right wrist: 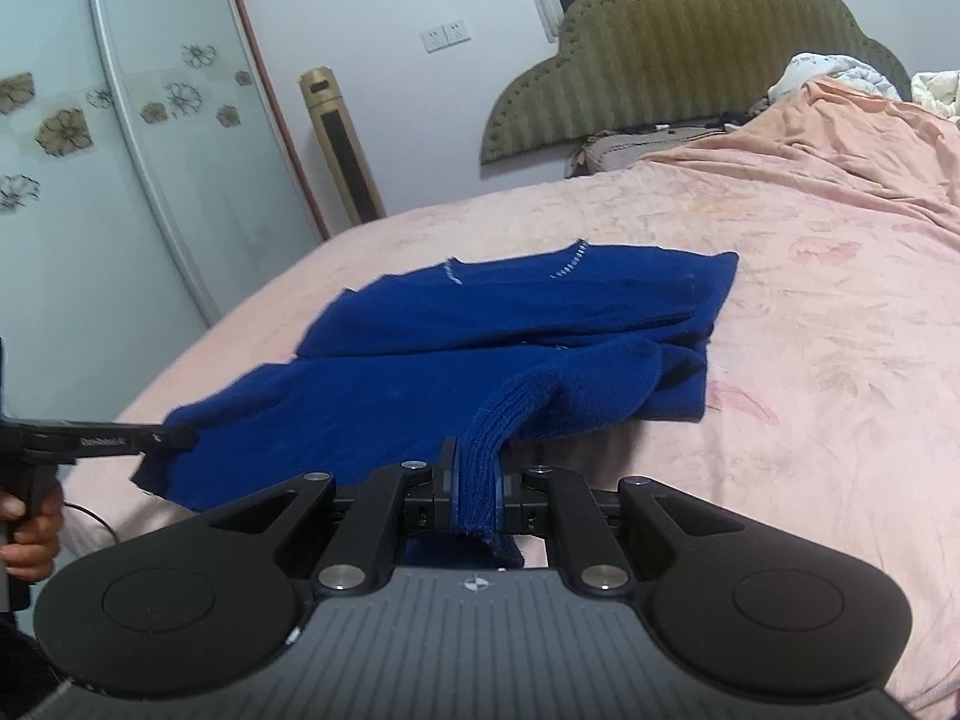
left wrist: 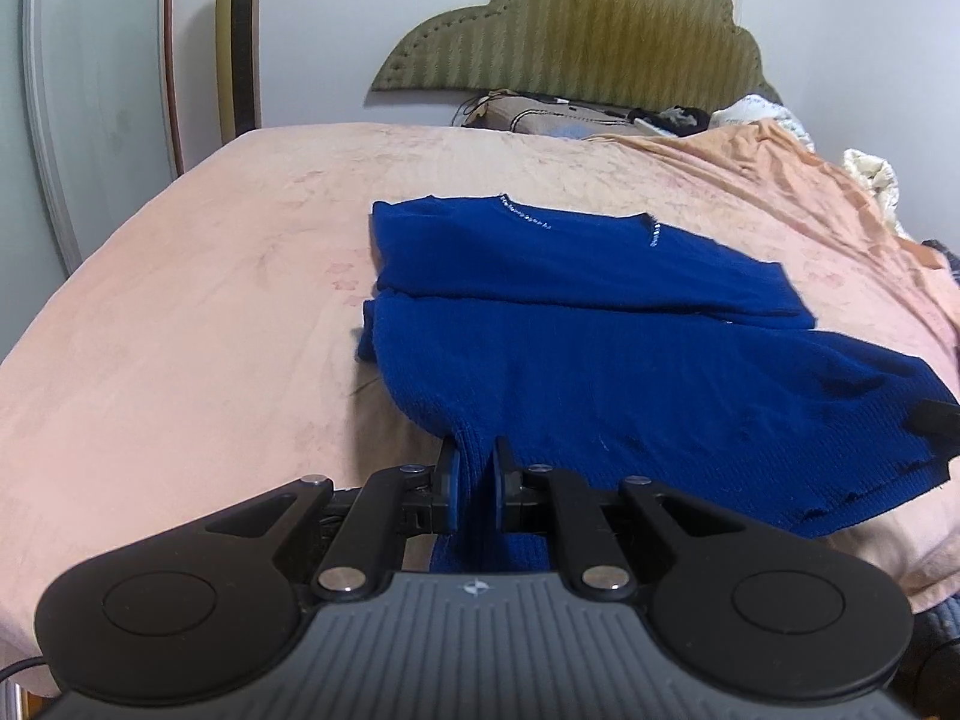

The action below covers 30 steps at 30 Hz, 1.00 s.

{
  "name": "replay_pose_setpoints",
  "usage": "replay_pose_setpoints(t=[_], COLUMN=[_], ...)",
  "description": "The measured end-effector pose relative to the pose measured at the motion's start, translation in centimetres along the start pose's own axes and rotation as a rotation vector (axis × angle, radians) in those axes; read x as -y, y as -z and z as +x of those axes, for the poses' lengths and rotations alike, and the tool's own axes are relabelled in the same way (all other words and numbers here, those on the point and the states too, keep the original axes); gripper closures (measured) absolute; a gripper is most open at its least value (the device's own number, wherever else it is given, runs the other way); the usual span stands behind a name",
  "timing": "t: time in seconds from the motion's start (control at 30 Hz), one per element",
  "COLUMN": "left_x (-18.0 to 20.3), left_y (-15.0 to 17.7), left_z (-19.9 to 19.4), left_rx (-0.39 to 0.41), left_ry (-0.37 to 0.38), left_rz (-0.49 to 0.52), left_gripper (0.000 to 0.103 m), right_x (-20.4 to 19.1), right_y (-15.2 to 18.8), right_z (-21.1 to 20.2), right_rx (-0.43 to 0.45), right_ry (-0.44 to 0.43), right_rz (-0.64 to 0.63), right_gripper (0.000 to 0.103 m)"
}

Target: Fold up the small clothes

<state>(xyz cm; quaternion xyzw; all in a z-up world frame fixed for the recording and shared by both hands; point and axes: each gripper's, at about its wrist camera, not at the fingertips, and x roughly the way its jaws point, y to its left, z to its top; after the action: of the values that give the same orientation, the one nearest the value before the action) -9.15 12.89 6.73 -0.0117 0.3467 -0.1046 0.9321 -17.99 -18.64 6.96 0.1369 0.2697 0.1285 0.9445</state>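
Closest to us, the left gripper is shut tight on the near hem of the blue sweater. A strip of blue knit runs down between its two black fingers. In the other view, the right gripper is also pinched shut on the near hem, on a ribbed bit that bunches up between its fingers.

So each gripper holds one near corner of the same edge. In the right view, the left gripper shows at the left side, with a hand around its handle. In the left view, a dark tip at the far right edge is probably the right gripper, but it is too small to be sure.

The sweater stretches away from both grippers, from near to far. Its near edge looks lifted a little off the pink bed, while the rest lies flat. The sleeves seem folded across the middle. The neckline with its small white stitches is at the far end.

Both grippers look about equally near the hem. I think the next move is to carry the near edge up and over toward the neckline, keeping both sides level.

Farther back sit the green headboard and some heaped bedding.
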Motion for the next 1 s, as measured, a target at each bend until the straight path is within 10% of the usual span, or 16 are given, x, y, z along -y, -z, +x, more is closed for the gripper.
replay_pose_setpoints(t=[0.47,1.0], left_x=[0.1,0.0], left_y=[-4.0,-11.0], left_z=[-4.6,2.0], left_rx=[0.117,0.093], left_ry=[0.095,0.130], left_rz=[0.040,0.019], left_gripper=[0.093,0.093], right_x=[0.6,4.1], right_y=[-2.8,-6.1], right_z=[-4.5,0.5], right_rx=[0.091,0.173], right_ry=[-0.127,-0.116], right_rz=[0.054,0.235], right_gripper=[0.090,0.090])
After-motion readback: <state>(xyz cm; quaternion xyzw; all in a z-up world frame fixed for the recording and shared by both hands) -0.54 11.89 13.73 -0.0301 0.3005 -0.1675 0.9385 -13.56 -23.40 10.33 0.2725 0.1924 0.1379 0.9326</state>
